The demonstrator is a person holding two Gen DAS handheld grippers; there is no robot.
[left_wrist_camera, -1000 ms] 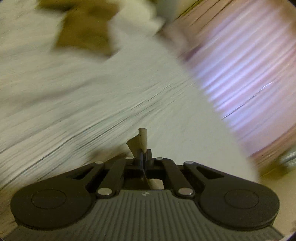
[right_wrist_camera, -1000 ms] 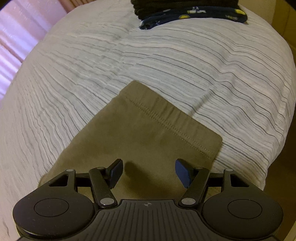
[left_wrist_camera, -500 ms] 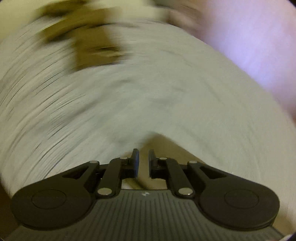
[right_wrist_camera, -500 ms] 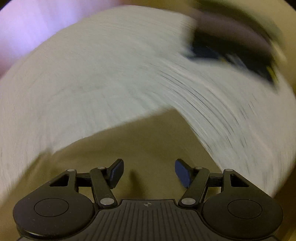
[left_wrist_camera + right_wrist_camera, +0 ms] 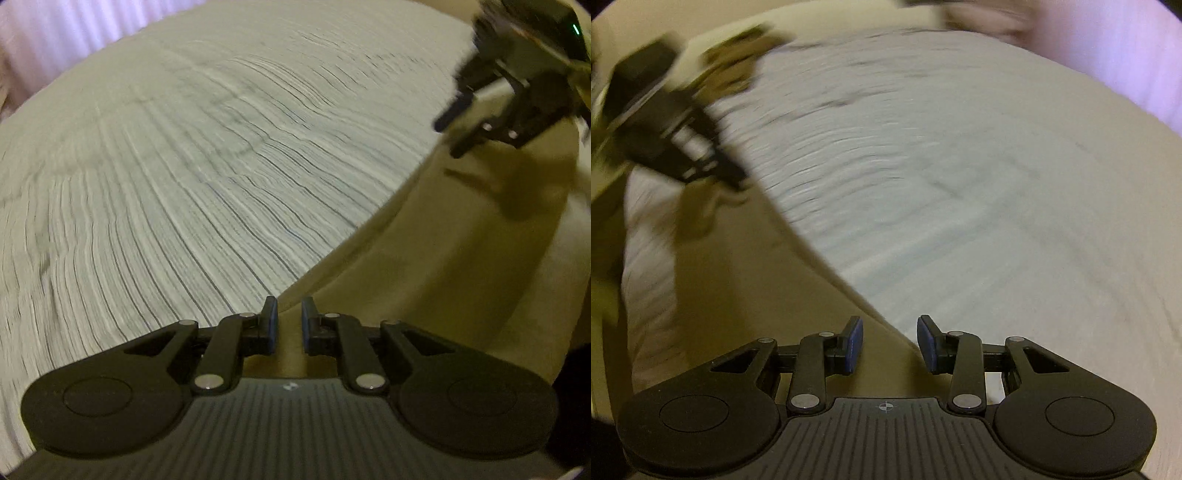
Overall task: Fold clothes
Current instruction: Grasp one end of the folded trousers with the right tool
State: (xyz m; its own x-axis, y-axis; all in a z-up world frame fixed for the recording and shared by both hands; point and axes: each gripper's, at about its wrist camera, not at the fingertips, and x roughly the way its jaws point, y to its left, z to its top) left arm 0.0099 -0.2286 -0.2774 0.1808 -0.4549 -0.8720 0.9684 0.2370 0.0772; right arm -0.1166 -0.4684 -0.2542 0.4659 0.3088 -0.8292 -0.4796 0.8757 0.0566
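Observation:
An olive-brown garment (image 5: 443,277) lies flat on a white bedspread (image 5: 184,184) with thin dark stripes. My left gripper (image 5: 289,321) hovers over the garment's straight edge. Its jaws are opening, a narrow gap shows between the blue pads, and they press on nothing. My right gripper (image 5: 890,343) hangs over the same garment (image 5: 738,295) at its edge, jaws about half apart and closing, with the cloth below them, not gripped. Each view shows the other gripper blurred above the far part of the garment: the right gripper (image 5: 448,136) and the left gripper (image 5: 727,181).
The striped bedspread (image 5: 960,184) fills most of both views and curves away at the edges. A pink curtain (image 5: 55,29) hangs behind the bed and also shows as the curtain (image 5: 1126,55) at the upper right.
The left gripper was shut on a tuft of olive cloth; it has let go and its jaws have parted. The right jaws have narrowed. Both views swung round, and the dark clothes pile left sight.

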